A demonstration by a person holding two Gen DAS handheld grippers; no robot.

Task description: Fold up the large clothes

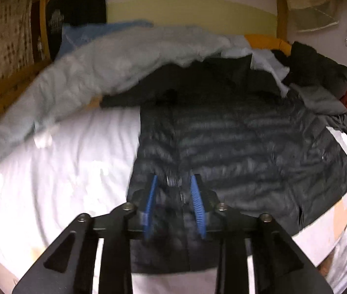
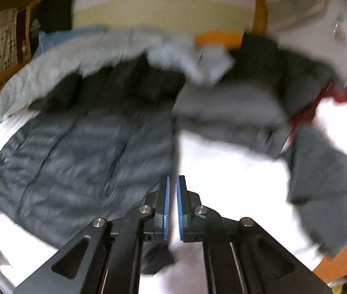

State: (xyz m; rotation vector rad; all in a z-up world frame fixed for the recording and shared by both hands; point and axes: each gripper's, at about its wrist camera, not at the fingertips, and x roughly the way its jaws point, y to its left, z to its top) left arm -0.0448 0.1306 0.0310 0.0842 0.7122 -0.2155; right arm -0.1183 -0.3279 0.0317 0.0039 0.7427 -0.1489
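A dark quilted puffer jacket (image 1: 222, 134) lies spread flat on the white bed sheet (image 1: 63, 171), zipper side up. My left gripper (image 1: 173, 181) hovers over its lower front. The blue pads stand apart on either side of the zipper line and press on nothing. In the right wrist view the same jacket (image 2: 75, 147) fills the left half. My right gripper (image 2: 172, 178) sits at the jacket's right edge, above the sheet (image 2: 222, 171). A narrow slit shows between its pads, with nothing in it. Both views are blurred.
A pale grey-blue garment (image 1: 100, 68) lies bunched behind the jacket's collar. A heap of dark, grey and red clothes (image 1: 320, 78) sits at the right, seen also as grey garments (image 2: 320, 171). The wooden bed frame (image 1: 282, 12) and a wall bound the far side.
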